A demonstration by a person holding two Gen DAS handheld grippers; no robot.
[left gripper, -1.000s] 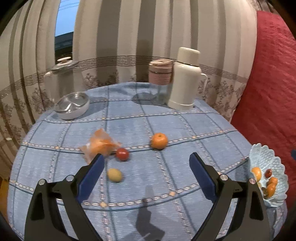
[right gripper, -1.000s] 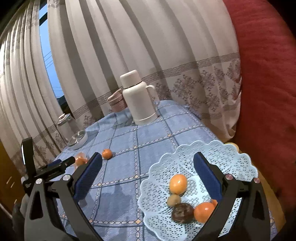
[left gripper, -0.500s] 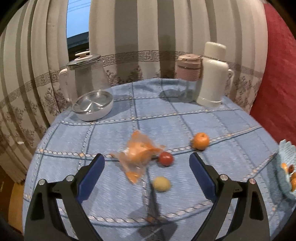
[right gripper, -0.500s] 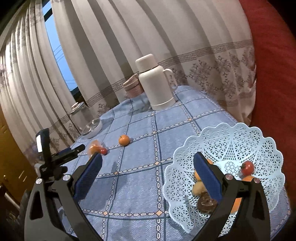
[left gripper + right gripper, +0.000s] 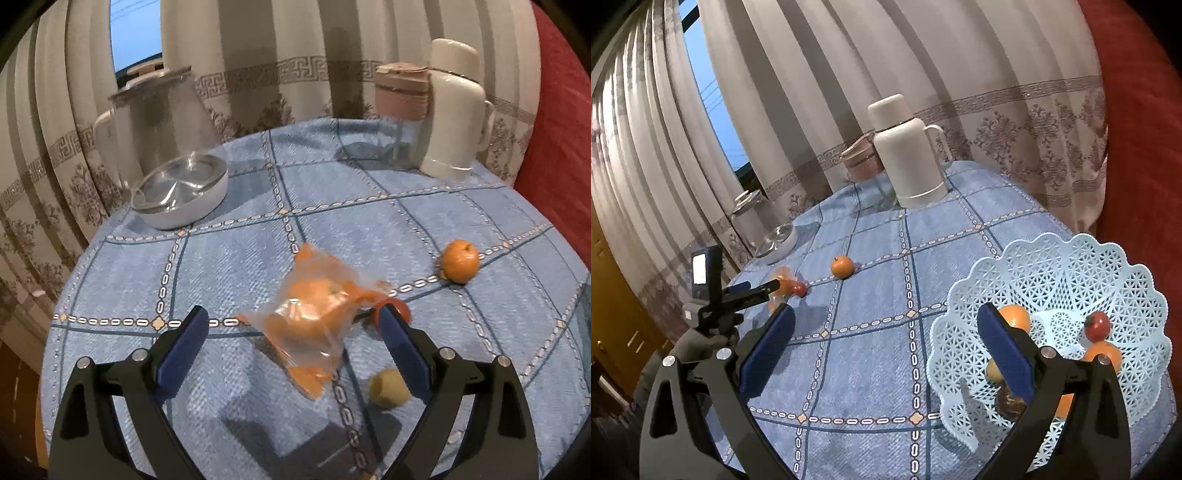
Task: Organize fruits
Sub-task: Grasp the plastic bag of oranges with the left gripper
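While the left gripper [image 5: 291,332] hangs low over the tabletop [image 5: 369,229] with its fingers spread wide and nothing between them, the bagged orange [image 5: 314,310] lies straight ahead at twelve o'clock, just beyond the tips; its thin clear wrap looks slick and crinkly, so I judge a pinch on the loose film would slip or tear, and the better hold is across the firm round fruit inside, squeezed gently since the flesh can bruise; a small red tomato [image 5: 400,310] sits touching the bag at three o'clock, soft-skinned and easily crushed; a pale yellow-green fruit [image 5: 388,387] lies nearer, at about five o'clock of the bag, partly hidden behind the right finger; a loose tangerine [image 5: 460,260] rests apart at two o'clock, light and prone to roll; in the right wrist view, the right gripper [image 5: 884,343] is likewise spread and empty, with the pale lattice basket [image 5: 1071,266] at its three o'clock, already carrying several fruits.
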